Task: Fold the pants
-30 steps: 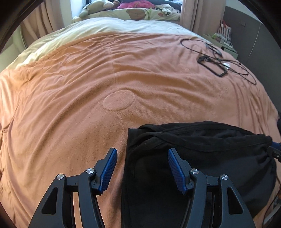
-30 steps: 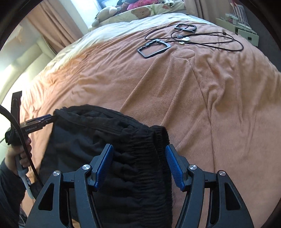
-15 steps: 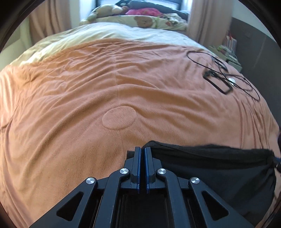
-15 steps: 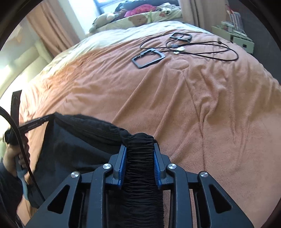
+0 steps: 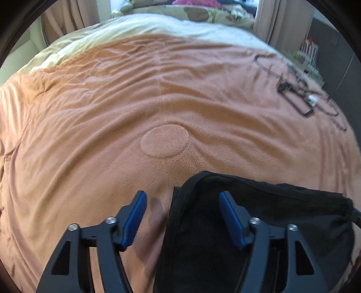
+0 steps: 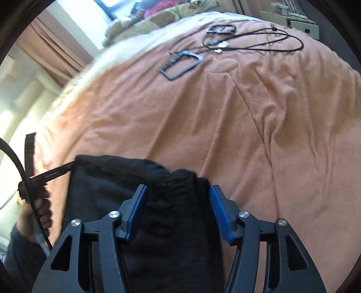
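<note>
Black pants [image 5: 282, 216] lie folded on an orange blanket [image 5: 112, 117] at the near edge of the bed. My left gripper [image 5: 182, 202] is open, its jaws astride the pants' left corner, which lies loose between the blue pads. My right gripper [image 6: 178, 198] is open around the gathered elastic waistband of the pants [image 6: 171, 202], pads just apart from the cloth. The left gripper also shows in the right wrist view [image 6: 54, 174] at the pants' far corner.
Black cables and a rectangular black frame [image 6: 182, 65] lie on the blanket far right. Pillows and soft toys [image 5: 196, 13] sit at the head of the bed. Curtains and a window are behind. A shelf [image 6: 295, 20] stands beside the bed.
Half a second ago both grippers were shut on the pants' edge. Both have now opened and let the cloth go, and the pants rest slightly farther onto the bed.
</note>
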`<state>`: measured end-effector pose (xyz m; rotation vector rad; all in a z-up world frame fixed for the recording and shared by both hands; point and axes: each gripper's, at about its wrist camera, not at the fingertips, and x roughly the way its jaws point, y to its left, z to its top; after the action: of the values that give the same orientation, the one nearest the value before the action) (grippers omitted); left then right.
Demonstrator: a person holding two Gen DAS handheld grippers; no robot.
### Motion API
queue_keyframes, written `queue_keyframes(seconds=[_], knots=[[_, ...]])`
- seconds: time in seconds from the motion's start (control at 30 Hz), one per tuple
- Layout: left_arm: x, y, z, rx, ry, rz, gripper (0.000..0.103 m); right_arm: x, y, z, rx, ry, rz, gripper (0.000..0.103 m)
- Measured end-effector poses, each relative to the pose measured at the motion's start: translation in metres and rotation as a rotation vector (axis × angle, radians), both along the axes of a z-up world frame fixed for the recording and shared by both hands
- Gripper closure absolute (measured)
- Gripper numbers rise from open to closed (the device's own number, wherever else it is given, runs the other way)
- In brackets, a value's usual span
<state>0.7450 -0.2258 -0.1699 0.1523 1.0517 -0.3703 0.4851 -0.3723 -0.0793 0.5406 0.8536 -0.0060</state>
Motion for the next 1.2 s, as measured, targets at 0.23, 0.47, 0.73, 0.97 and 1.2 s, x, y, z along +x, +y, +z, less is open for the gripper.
queue_keyframes(seconds=[0.23,0.47,0.73,0.97,1.2], knots=[[-0.030,0.031,0.028,-0.020,-0.009,0.009,0.033,-0.049,-0.010,0.007,0.056,-0.045,-0.037,0.032],[-0.072,0.062,0.050,-0.056,-0.022,0.024,0.033,-0.085,-0.016,0.007,0.111,-0.049,-0.043,0.032],[-0.121,0.091,0.055,-0.113,0.005,0.055,0.033,-0.112,-0.013,0.005,0.148,-0.057,-0.053,0.032],[-0.157,0.115,0.049,-0.184,0.049,0.087,0.033,-0.122,-0.010,-0.011,0.225,-0.044,-0.058,0.032],[-0.182,0.131,0.035,-0.237,0.090,0.122,0.033,-0.121,-0.007,-0.021,0.255,-0.055,-0.033,0.032]])
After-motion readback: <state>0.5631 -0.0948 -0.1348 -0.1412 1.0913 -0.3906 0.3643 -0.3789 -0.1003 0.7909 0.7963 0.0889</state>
